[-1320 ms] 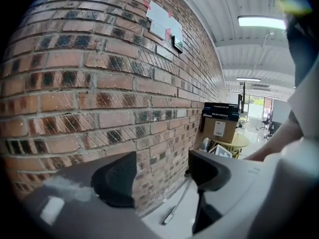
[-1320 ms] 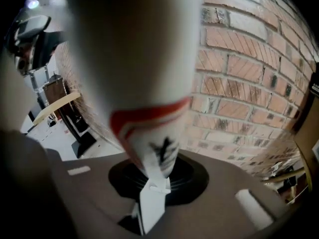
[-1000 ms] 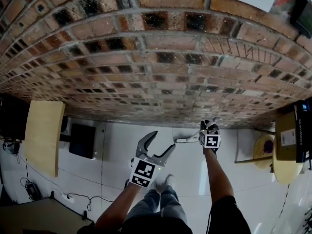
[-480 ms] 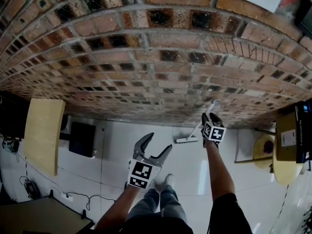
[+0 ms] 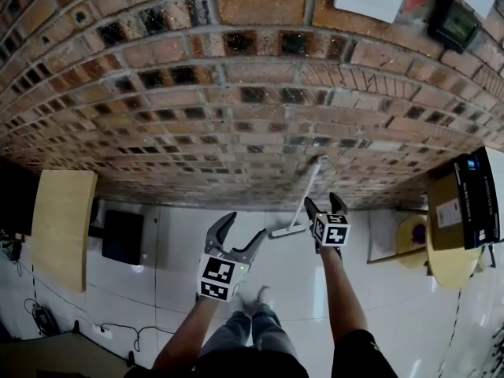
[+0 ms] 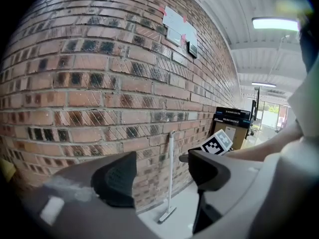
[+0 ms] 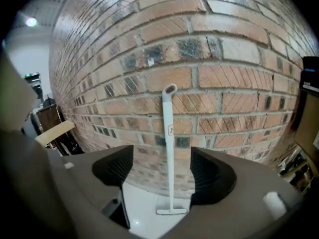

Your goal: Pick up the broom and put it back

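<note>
The white broom stands upright with its handle leaning on the brick wall and its head on the white floor. My right gripper hangs just short of the handle, jaws opening, and touches nothing. In the right gripper view the broom shows through the gap of the right gripper, farther off against the wall. My left gripper is lower and to the left, its jaws apart and empty. The left gripper view shows the broom beyond the left gripper.
A pale wooden tabletop and a black box stand at the left by the wall. At the right are a cardboard box with dark cartons and a round yellow stool. Cables trail on the floor.
My right gripper let go of the broom handle, opened, and drew back from it. The broom stays propped against the wall. My left gripper barely shifted.
</note>
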### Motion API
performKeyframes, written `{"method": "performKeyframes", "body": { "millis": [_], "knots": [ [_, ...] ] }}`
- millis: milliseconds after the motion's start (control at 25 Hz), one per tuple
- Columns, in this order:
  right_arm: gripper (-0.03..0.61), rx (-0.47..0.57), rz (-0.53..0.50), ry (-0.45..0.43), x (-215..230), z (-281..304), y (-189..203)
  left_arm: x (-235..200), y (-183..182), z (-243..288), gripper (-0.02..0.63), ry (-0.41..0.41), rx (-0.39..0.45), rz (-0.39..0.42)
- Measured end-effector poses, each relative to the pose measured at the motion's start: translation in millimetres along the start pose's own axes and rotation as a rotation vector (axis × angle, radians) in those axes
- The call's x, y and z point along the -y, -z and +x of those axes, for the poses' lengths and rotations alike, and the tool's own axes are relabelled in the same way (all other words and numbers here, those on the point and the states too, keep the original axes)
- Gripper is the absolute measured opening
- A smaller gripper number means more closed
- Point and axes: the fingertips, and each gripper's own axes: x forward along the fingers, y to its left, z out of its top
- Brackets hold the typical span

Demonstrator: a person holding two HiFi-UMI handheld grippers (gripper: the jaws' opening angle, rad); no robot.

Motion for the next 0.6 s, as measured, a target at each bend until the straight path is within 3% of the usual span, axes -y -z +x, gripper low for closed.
{"method": "performKeyframes", "body": {
  "millis": [600],
  "knots": [
    [0.354, 0.382, -0.075, 0.038, -82.4, -199.1, -121.9, -0.9, -84.4, -95.5, 0.327, -0.061, 0.231, 0.037]
  ]
}}
